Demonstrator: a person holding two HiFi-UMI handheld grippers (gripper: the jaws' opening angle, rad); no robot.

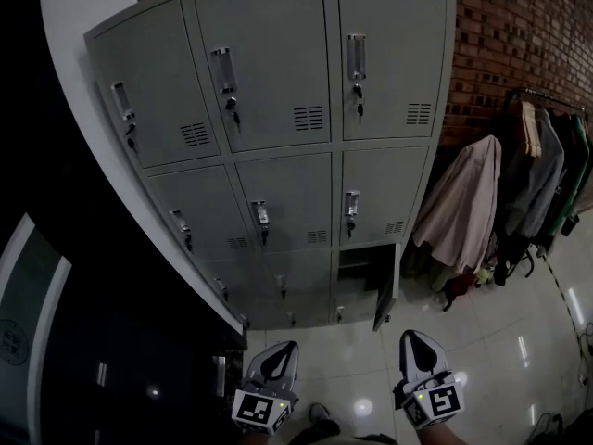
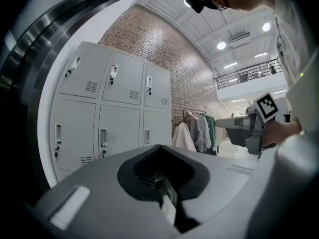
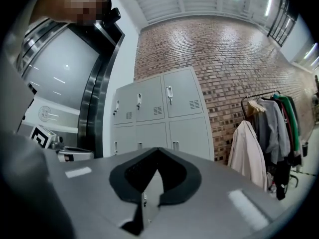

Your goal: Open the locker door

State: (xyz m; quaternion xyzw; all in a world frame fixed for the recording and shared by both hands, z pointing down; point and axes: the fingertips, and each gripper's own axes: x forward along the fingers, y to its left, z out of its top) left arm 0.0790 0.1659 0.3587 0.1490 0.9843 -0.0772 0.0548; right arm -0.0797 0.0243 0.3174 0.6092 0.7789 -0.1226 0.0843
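Dark panel (image 1: pixel 32 323): far left, glossy, beside the lockers; it bears a round emblem (image 1: pixel 11 341) whose lettering is too small to read.
White wall (image 1: pixel 74 7): a pale strip between the panel and the locker side.
Lockers (image 1: pixel 278 109): grey bank, three columns by three rows, standing ahead of both grippers and well apart from them.
Keys (image 1: pixel 233 116): hang from the locks under several handles.
Left gripper (image 1: pixel 283 350): low in the head view, tongs pressed together with nothing between them, pointing towards the lockers.
Right gripper (image 1: pixel 414 339): beside the left one, tongs pressed together too, holding nothing.
Marker cubes (image 1: pixel 435 401): black-and-white squares, no readable words.
Floor (image 1: pixel 500 341): shiny tiles running from the grippers to the foot of the lockers.
Bottom-right door (image 1: pixel 384 295): stands ajar, its compartment dark; the other doors are closed.
Brick wall (image 1: pixel 519 44): red, right of the lockers.
Beige coat (image 1: pixel 463 202): hangs just beside the lockers' right edge.
Clothes rail (image 1: pixel 547 146): far right, holding grey and green garments.
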